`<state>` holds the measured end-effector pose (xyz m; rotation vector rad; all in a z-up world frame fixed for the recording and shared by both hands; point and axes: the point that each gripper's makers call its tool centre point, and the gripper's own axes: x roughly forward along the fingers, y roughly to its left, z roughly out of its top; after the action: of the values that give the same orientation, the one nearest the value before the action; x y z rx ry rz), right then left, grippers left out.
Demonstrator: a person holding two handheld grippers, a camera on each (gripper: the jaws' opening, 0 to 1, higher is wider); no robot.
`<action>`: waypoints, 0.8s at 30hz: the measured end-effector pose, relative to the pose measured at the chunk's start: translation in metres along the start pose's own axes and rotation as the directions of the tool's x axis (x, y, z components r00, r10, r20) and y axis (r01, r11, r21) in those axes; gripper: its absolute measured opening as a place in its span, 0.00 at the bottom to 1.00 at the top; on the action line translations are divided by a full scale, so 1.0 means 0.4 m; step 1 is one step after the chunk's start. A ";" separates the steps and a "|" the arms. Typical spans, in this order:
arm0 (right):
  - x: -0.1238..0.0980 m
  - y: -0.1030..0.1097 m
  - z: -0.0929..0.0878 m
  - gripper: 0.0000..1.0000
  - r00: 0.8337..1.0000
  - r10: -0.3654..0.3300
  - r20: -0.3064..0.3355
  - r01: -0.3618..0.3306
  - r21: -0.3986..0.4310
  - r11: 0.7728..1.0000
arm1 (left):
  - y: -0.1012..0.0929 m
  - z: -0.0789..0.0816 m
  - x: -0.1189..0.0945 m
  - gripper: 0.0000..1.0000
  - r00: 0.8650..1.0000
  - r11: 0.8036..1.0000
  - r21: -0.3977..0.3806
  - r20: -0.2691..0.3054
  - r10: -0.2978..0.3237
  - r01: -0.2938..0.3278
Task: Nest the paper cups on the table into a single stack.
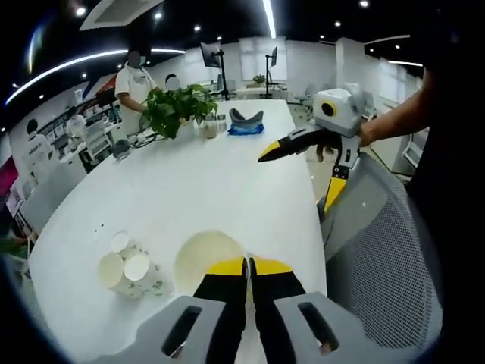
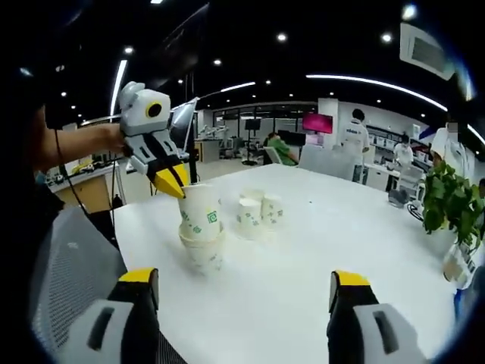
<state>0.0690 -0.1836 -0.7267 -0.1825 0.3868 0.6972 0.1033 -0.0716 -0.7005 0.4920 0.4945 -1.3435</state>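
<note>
We see the left tongs (image 2: 170, 182) closed on the rim of a paper cup (image 2: 201, 214) seated in the short stack (image 2: 203, 246) near the counter (image 1: 197, 189) edge; pushed off-axis it may jam or topple. Right tongs (image 2: 242, 284) gape, holding nothing. White counter in an open office; loose cups (image 2: 258, 212) just beyond, plant (image 1: 178, 108) farther.

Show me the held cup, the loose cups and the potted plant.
held cup (image 2: 200, 214): right gripper view, printed side wall.
loose cups (image 2: 256, 214): right gripper view, front cup's wall.
potted plant (image 1: 179, 108): left gripper view, leaves.
</note>
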 end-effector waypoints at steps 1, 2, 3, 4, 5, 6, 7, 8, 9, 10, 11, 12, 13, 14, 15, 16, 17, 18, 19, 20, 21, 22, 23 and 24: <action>-0.001 0.004 0.001 0.99 1.000 -0.001 0.001 0.001 -0.003 1.000 | 0.000 -0.004 0.004 0.00 1.000 1.000 0.005 -0.009 -0.002 0.002; -0.003 0.009 0.000 0.99 1.000 0.000 0.001 0.000 -0.008 1.000 | 0.001 -0.011 0.009 0.00 1.000 1.000 0.013 -0.022 0.000 0.001; -0.004 0.014 -0.003 1.00 1.000 0.003 -0.001 -0.003 -0.009 1.000 | 0.000 -0.014 0.012 0.00 1.000 1.000 0.018 -0.028 -0.004 0.005; -0.005 0.017 -0.006 1.00 1.000 0.004 -0.004 -0.004 -0.012 1.000 | -0.002 -0.017 0.016 0.00 0.999 1.000 0.021 -0.031 -0.009 0.009; -0.006 0.021 -0.011 1.00 1.000 0.008 -0.006 -0.008 -0.015 1.000 | -0.004 -0.021 0.021 0.00 0.999 1.000 0.023 -0.037 -0.016 0.017; -0.006 0.022 -0.013 1.00 1.000 0.009 -0.008 -0.009 -0.015 1.000 | -0.005 -0.023 0.024 0.00 0.999 0.999 0.025 -0.040 -0.018 0.019; -0.007 0.026 -0.017 1.00 1.000 0.013 -0.007 -0.013 -0.014 1.000 | -0.005 -0.025 0.027 0.00 0.999 0.999 0.027 -0.041 -0.020 0.021; -0.008 0.029 -0.017 1.00 1.000 0.017 -0.006 -0.017 -0.014 1.000 | -0.007 -0.028 0.031 0.00 0.999 0.999 0.027 -0.045 -0.024 0.025; -0.010 0.030 -0.018 1.00 1.000 0.020 -0.002 -0.020 -0.016 1.000 | -0.010 -0.035 0.035 0.00 0.998 0.999 0.033 -0.058 -0.030 0.032; -0.011 0.032 -0.017 1.00 1.000 0.022 0.003 -0.022 -0.019 1.000 | -0.012 -0.037 0.038 0.00 0.998 0.999 0.036 -0.060 -0.032 0.034; -0.012 0.034 -0.015 1.00 1.000 0.023 0.010 -0.023 -0.017 1.000 | -0.015 -0.043 0.043 0.00 0.997 0.999 0.036 -0.068 -0.038 0.040; -0.012 0.034 -0.013 1.00 1.000 0.022 0.016 -0.022 -0.008 1.000 | -0.016 -0.045 0.044 0.00 0.997 0.998 0.035 -0.071 -0.041 0.043; -0.012 0.034 -0.011 1.00 1.000 0.021 0.022 -0.021 0.002 1.000 | -0.020 -0.051 0.048 0.00 0.996 0.998 0.033 -0.074 -0.049 0.051; -0.011 0.035 -0.012 1.00 1.000 0.021 0.023 -0.021 0.009 1.000 | -0.023 -0.052 0.050 0.00 0.996 0.998 0.029 -0.073 -0.054 0.057; -0.011 0.034 -0.014 1.00 1.000 0.019 0.024 -0.019 0.014 1.000 | -0.026 -0.052 0.052 0.00 0.996 0.998 0.014 -0.066 -0.065 0.066; -0.011 0.033 -0.016 1.00 1.000 0.016 0.023 -0.016 0.016 1.000 | -0.027 -0.052 0.054 0.00 0.996 0.997 -0.002 -0.060 -0.072 0.072; -0.011 0.033 -0.018 1.00 1.000 0.014 0.025 -0.014 0.019 1.000 | -0.027 -0.053 0.056 0.00 0.996 0.997 -0.013 -0.056 -0.072 0.072; -0.010 0.032 -0.019 1.00 1.000 0.008 0.029 -0.009 0.028 1.000 | -0.025 -0.053 0.058 0.01 0.996 0.997 -0.015 -0.048 -0.073 0.072; -0.010 0.032 -0.018 0.99 0.999 0.003 0.035 -0.004 0.036 0.999 | -0.027 -0.053 0.059 0.01 0.996 0.997 -0.019 -0.040 -0.081 0.080; -0.009 0.032 -0.018 0.99 0.999 -0.005 0.041 0.003 0.046 0.999 | -0.029 -0.055 0.061 0.01 0.995 0.996 -0.028 -0.035 -0.090 0.089; -0.009 0.032 -0.019 0.98 0.999 -0.011 0.042 0.009 0.053 0.999 | -0.029 -0.056 0.063 0.01 0.995 0.995 -0.032 -0.033 -0.093 0.092; -0.009 0.032 -0.019 0.97 0.999 -0.017 0.044 0.014 0.055 0.998 | -0.031 -0.056 0.065 0.01 0.995 0.995 -0.034 -0.030 -0.095 0.094; -0.010 0.031 -0.021 0.96 0.999 -0.030 0.041 0.028 0.042 0.999 | -0.034 -0.055 0.066 0.01 0.995 0.995 -0.035 -0.029 -0.097 0.096; -0.012 0.027 -0.021 0.95 0.998 -0.045 0.038 0.045 0.016 0.999 | -0.034 -0.055 0.067 0.01 0.995 0.994 -0.038 -0.028 -0.100 0.099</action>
<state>0.0563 -0.1808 -0.7329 -0.1624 0.3505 0.6524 0.0929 -0.0816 -0.7349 0.4626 0.5732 -1.4219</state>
